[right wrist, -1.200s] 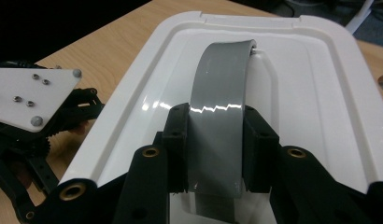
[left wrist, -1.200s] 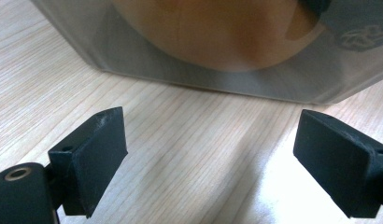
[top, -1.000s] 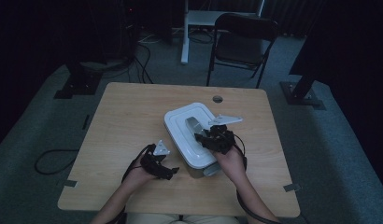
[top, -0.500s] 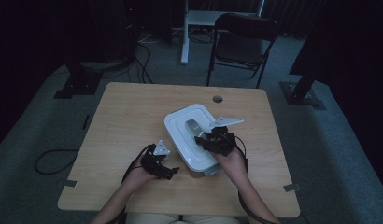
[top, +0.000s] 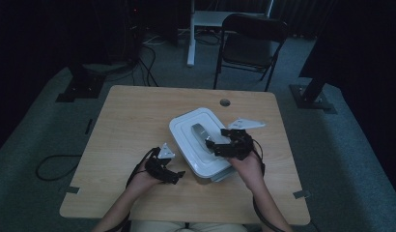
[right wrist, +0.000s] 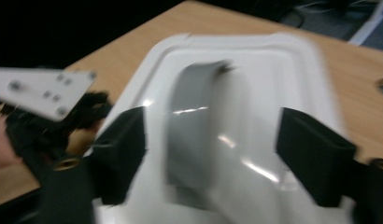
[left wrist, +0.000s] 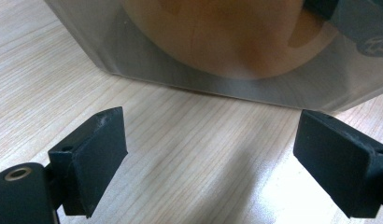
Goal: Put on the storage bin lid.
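Your right tongs (top: 211, 144) hover over the grey handle (top: 200, 131) of the white lidded container (top: 201, 142), which sits right of centre on the worktop (top: 128, 121); their jaws have just been opening and now stand wide, released, with the handle below the gap and neither pad pressing it. Your left tongs (top: 179, 175) rest low on the worktop just beside the container's near-left wall, jaws spread and gripping nothing, with bare wood between them.
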Available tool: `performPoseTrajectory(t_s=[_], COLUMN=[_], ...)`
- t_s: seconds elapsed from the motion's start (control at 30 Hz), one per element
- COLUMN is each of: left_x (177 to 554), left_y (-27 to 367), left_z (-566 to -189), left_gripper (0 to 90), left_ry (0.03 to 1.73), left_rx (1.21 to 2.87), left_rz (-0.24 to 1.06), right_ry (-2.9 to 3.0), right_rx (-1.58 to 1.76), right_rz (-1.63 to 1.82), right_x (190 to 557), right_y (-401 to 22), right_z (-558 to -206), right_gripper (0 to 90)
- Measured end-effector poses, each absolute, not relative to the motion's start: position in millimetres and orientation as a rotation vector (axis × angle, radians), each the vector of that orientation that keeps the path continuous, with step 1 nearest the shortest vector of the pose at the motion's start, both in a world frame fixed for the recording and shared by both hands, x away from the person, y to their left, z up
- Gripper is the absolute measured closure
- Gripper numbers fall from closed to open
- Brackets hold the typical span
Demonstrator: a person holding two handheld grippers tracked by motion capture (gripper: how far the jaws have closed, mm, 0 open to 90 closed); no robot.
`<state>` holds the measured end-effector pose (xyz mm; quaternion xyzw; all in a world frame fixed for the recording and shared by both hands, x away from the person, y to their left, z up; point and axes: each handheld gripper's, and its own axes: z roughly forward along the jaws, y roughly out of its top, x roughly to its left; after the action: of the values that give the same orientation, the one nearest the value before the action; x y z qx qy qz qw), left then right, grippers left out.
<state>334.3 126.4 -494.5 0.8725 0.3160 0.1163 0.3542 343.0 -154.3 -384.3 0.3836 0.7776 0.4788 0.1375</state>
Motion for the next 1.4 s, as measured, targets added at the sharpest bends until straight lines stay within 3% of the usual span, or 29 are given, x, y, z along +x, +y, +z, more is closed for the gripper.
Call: performPoseTrajectory(t_s=[0.03, 0.37, 0.77, 1.4], left_x=[334.6, 337.2, 341.1, 352.9], left_y=[126.5, 125.3, 125.3, 123.1], left_z=[-494.4, -494.0, -492.9, -487.9], left_gripper=[10.4, 10.4, 10.4, 10.4], left_ry=[0.816, 0.826, 0.830, 0.837], left_rx=[2.256, 2.248, 2.233, 2.219], left_rz=[0.301, 0.300, 0.296, 0.289], right_ry=[2.219, 2.065, 1.968, 2.029], right_rx=[1.126, 1.137, 1.283, 1.403], right_rz=[1.385, 1.385, 1.228, 1.166], right_x=[345.4, 366.8, 396.5, 397.3], right_y=[-161.4, -209.3, -240.2, -241.0], right_z=[-383.2, -388.9, -433.7, -498.3], right_gripper=[11.6, 11.7, 11.7, 11.7])
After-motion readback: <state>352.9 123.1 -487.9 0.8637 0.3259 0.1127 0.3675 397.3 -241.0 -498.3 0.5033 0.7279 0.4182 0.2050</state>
